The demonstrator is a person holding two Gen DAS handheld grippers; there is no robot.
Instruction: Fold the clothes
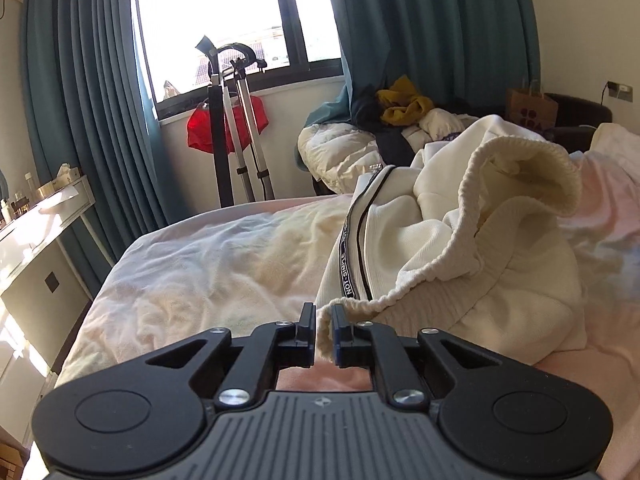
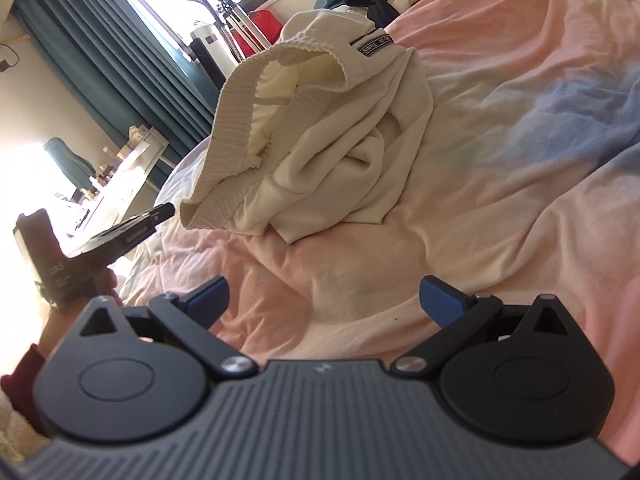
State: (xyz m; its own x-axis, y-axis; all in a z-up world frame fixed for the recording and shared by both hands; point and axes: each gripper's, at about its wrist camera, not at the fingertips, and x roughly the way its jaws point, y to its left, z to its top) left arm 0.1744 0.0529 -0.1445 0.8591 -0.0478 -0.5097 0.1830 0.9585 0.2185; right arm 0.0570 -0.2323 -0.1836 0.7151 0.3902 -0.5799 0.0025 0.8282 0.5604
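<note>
A cream pair of sweatpants (image 1: 460, 248) with a ribbed elastic waistband and a black lettered side stripe lies crumpled on the pink bed cover (image 1: 224, 264). My left gripper (image 1: 324, 320) is shut on the edge of the waistband, at the garment's near left corner. In the right wrist view the same sweatpants (image 2: 344, 136) lie in a heap ahead, with the left gripper (image 2: 160, 214) at the waistband's lower left end. My right gripper (image 2: 324, 296) is open and empty, low over the bed cover (image 2: 500, 208), a short way in front of the garment.
A pile of other clothes (image 1: 404, 108) lies on a white duvet beyond the bed. A clothes stand (image 1: 236, 120) with a red garment stands by the window. A white side table (image 1: 36, 232) with bottles stands left of the bed. Teal curtains hang behind.
</note>
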